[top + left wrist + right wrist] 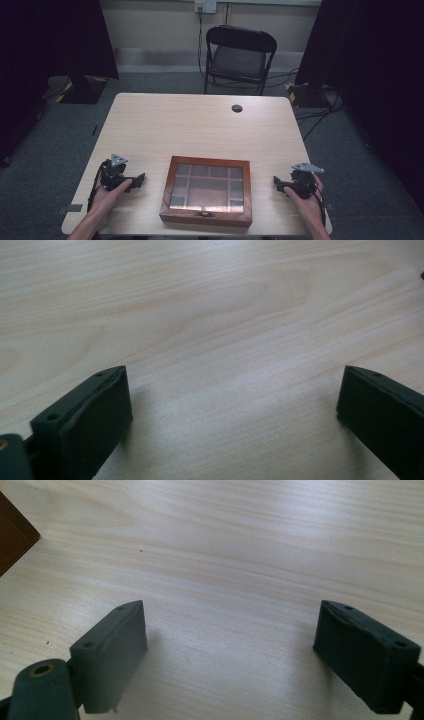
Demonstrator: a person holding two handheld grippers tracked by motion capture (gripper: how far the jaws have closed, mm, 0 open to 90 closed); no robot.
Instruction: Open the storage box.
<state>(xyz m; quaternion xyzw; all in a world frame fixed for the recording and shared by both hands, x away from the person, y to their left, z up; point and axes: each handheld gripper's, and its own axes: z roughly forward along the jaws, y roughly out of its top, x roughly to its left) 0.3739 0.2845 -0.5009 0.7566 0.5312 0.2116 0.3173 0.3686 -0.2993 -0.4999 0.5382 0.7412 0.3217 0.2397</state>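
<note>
Just pale wooden table (200, 125), chair (239, 57) behind.

Pale wood-grain table (200, 125), smooth, faint sheen. Box (207, 191) between the grippers: reddish varnished wood frame, glass-paned lid. Gripper jaws matt black.

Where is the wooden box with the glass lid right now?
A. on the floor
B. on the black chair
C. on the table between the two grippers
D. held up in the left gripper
C: in the high view the wooden box lies flat on the table, with the left gripper and the right gripper open on either side, apart from it.
</note>
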